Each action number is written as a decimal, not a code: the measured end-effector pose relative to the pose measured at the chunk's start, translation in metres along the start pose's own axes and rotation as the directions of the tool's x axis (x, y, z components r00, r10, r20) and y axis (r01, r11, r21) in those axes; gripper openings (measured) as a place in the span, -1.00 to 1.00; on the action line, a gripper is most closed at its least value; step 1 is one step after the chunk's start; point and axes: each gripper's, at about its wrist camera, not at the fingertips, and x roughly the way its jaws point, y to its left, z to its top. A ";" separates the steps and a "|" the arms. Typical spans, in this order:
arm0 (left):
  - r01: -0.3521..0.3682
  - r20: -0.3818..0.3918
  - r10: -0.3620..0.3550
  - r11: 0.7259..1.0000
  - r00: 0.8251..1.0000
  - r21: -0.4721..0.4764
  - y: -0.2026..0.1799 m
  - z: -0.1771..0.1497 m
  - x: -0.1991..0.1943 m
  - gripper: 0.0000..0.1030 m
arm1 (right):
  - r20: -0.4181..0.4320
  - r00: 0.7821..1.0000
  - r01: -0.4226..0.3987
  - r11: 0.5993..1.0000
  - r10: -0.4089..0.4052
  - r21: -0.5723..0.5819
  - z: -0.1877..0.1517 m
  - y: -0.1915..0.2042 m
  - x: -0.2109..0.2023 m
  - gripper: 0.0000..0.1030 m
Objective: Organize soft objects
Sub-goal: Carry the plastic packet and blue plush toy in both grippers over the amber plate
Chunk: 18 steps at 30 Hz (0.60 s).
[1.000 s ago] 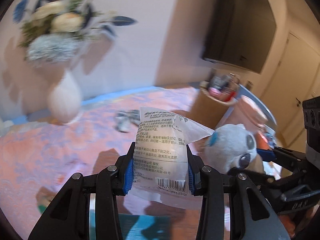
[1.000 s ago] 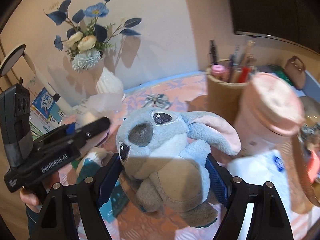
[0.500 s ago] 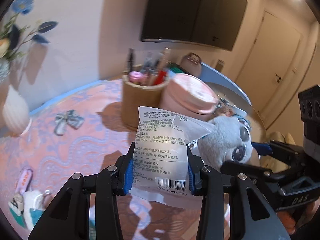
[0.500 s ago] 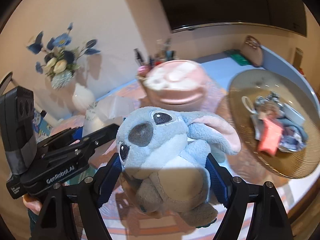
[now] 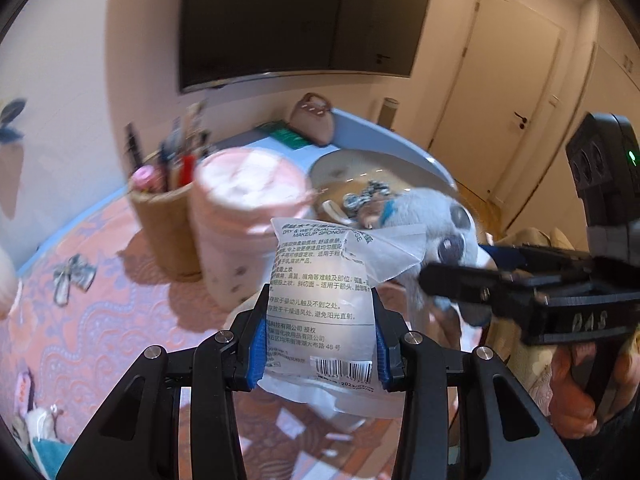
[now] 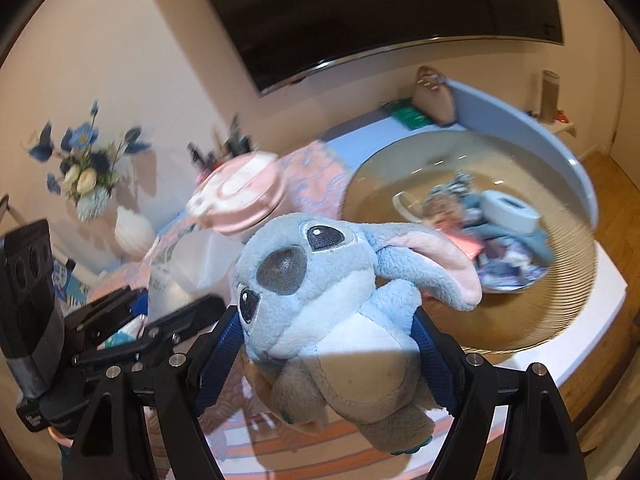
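My left gripper is shut on a clear makeup sponge packet with printed text, held above the pink patterned table. My right gripper is shut on a blue plush toy with big ears and a tan belly, held in the air. The plush also shows in the left wrist view, just right of the packet, with the right gripper's black fingers around it. The packet shows in the right wrist view, left of the plush. A round golden tray with several soft items lies ahead to the right.
A pink lidded tub and a brown pen holder stand behind the packet. A flower vase stands at the far left. A bow clip lies on the cloth. A small handbag sits by the wall under a dark screen.
Both grippers have swung to the right with their loads still held. The tub and the golden tray have come closer and more central; the vase has slid off to the left.
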 end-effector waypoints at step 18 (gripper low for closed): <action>0.019 0.010 -0.020 0.997 1.000 0.081 -0.067 0.076 0.072 -0.25 | 0.117 0.983 0.117 0.973 -0.142 0.197 0.078 -0.108 -0.005 0.57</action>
